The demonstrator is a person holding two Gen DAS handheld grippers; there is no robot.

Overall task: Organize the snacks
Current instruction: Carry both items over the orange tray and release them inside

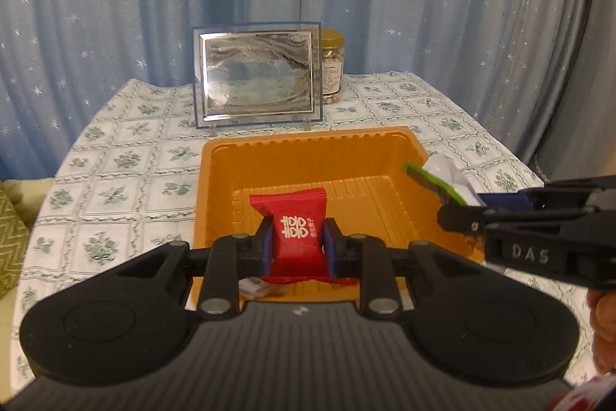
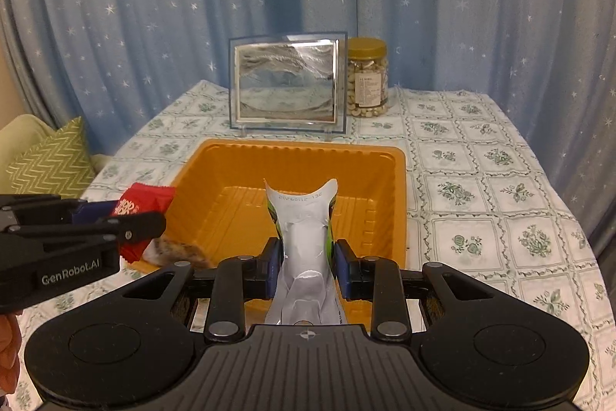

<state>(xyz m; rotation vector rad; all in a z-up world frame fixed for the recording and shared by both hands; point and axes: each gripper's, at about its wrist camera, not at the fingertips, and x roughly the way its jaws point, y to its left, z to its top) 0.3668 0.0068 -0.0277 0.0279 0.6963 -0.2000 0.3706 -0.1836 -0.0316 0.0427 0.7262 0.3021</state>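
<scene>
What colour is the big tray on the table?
The tray is orange, and the right wrist view shows it best.

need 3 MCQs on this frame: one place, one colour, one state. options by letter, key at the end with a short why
1. Where does the nut jar stand?
A. inside the tray
B. at the far end of the table, beside the framed picture
C. on the cushion

2. What colour is the packet in the left gripper?
A. red
B. blue
C. yellow

3. What is the right gripper doing?
A. open, empty
B. shut on nothing
C. shut on a white and green packet

Key:
1 B: the jar sits next to the picture, behind the orange tray.
2 A: a red wrapper with white print sits between its blue pads.
3 C: both pads press the packet's sides, above the tray.
</scene>
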